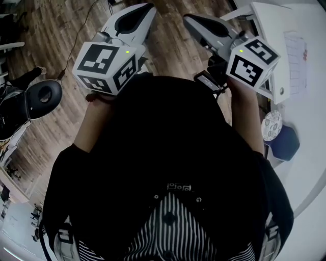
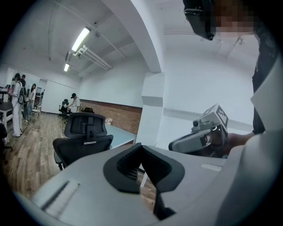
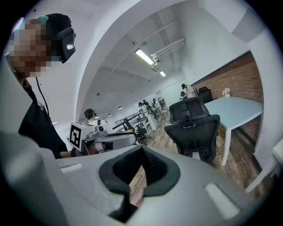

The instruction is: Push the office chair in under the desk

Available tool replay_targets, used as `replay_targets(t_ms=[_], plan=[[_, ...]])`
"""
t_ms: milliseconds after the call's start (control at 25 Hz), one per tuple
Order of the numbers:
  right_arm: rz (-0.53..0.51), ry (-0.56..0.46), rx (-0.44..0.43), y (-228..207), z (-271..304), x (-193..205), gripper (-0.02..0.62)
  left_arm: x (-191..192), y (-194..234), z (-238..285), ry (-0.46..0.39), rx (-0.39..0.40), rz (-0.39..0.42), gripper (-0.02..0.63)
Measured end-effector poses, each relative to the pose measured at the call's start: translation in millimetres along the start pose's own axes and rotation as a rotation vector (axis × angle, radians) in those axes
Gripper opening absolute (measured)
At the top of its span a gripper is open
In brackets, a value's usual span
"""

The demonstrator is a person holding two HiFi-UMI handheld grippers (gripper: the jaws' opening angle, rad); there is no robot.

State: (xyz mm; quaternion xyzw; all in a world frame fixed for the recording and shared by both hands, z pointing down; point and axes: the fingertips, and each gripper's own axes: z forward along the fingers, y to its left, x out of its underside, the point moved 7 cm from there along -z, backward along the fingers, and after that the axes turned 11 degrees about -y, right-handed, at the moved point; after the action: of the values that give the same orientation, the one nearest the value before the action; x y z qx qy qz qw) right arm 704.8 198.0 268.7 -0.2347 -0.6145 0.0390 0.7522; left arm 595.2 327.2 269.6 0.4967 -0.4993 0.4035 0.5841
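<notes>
A black office chair (image 2: 82, 137) with a headrest stands on the wood floor, some way ahead of both grippers, its back towards them. It also shows in the right gripper view, where the chair (image 3: 194, 128) stands beside a pale desk (image 3: 236, 110). In the left gripper view the desk (image 2: 120, 133) lies just behind it. My left gripper (image 1: 141, 11) and right gripper (image 1: 196, 21) are held side by side in the air in front of a person in black. Both are shut with nothing between the jaws, and neither touches the chair.
A white table (image 1: 285, 51) runs along the right of the head view, with a round disc (image 1: 271, 125) and a blue seat (image 1: 284, 144) beside it. A black rounded object (image 1: 43, 96) sits at the left. Several people (image 2: 20, 103) stand far back by a brick wall (image 2: 119, 115).
</notes>
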Motion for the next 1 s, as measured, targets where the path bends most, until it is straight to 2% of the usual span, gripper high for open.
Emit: replay_targets(t_ms=[280,560,840,1000], plan=[[0.023,-0.010,0.024,-1.9,63.0,-9.9,0.002,-10.2,60.3,0.4,-0.006,0.042,-0.008,-0.005],[0.023,-0.006,0.042,-0.7,103.0,-8.9,0.002,-10.5,103.6,-7.4,-0.015,0.044,-0.019,-0.005],[0.029,0.015,0.015,-1.0,134.2,-8.1,0.002,-7.2,128.8,-17.7,-0.014,0.014,-0.037,-0.005],[-0.002,0.033,-0.023,-3.2,155.6,-16.2,0.002,-10.3,147.1,-18.3,-0.010,-0.003,-0.052,-0.005]])
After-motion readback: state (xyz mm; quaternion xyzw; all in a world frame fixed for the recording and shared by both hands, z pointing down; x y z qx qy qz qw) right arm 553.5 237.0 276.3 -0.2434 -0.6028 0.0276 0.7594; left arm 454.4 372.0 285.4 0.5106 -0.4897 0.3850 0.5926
